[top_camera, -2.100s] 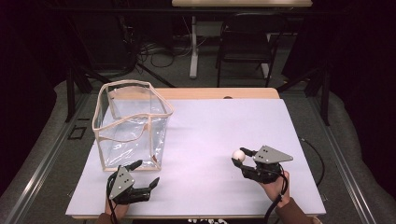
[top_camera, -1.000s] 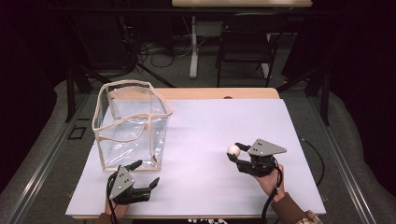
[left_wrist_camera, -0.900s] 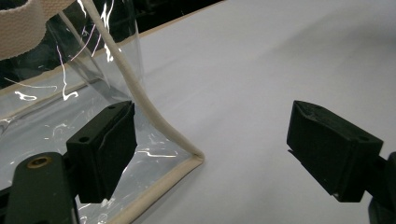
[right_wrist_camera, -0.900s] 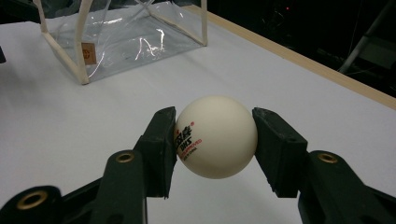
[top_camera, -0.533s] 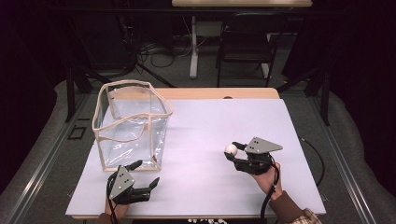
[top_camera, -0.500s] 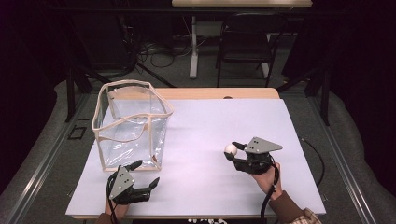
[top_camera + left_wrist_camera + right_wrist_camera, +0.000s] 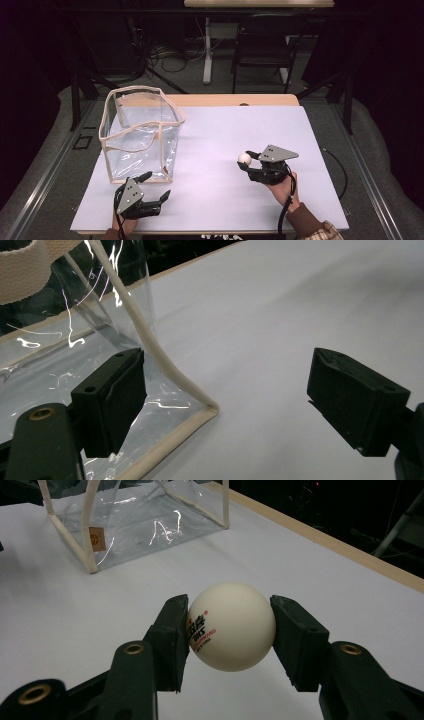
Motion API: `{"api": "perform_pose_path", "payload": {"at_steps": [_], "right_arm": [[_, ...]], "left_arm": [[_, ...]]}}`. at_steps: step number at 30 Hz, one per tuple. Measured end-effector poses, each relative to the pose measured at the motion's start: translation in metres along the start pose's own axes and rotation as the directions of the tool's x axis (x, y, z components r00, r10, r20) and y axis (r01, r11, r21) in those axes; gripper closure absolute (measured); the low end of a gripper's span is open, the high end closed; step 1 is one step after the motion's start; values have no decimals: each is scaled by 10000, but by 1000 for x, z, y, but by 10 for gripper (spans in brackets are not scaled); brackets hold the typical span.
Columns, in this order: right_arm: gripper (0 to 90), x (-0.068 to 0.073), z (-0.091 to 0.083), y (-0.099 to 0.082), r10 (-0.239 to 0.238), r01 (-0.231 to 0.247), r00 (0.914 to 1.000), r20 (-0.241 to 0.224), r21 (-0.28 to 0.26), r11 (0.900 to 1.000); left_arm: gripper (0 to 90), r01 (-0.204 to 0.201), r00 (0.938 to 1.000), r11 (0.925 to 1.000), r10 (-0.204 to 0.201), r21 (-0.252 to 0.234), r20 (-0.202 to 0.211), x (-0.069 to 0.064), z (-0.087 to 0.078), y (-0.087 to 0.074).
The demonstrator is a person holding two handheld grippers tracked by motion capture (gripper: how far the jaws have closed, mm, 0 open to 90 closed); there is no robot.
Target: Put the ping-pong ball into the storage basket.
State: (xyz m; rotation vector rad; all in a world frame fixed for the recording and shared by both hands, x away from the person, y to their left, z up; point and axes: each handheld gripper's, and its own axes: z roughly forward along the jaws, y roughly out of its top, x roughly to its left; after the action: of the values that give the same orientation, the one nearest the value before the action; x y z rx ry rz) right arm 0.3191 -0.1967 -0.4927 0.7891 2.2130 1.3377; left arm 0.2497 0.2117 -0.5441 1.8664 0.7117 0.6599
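The ball (image 7: 231, 627) carries small red and black print beside the left pad of the right tool (image 7: 231, 640); the characters are too small to read. The ball hides the surface directly beneath it. Beyond the left tool (image 7: 225, 405), the clear bag (image 7: 75, 340) is cut off by the top and left picture edges.

**Three cams, one table**

High view looks down and forward over the whole white table (image 7: 215, 145). Each gripper cam sits low and close, looking along its own jaws. All three catch the clear bag (image 7: 142, 135) (image 7: 75, 315) (image 7: 145, 515), upper left of frame.
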Motion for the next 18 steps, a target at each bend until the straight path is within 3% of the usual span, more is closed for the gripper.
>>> {"api": "perform_pose_path", "payload": {"at_steps": [18], "right_arm": [[510, 0, 12, 7, -53, 56, 9998, -190, 129, 9999]], "left_arm": [[158, 29, 10000, 10000, -28, -28, 12, 0, 1, 0]]}}
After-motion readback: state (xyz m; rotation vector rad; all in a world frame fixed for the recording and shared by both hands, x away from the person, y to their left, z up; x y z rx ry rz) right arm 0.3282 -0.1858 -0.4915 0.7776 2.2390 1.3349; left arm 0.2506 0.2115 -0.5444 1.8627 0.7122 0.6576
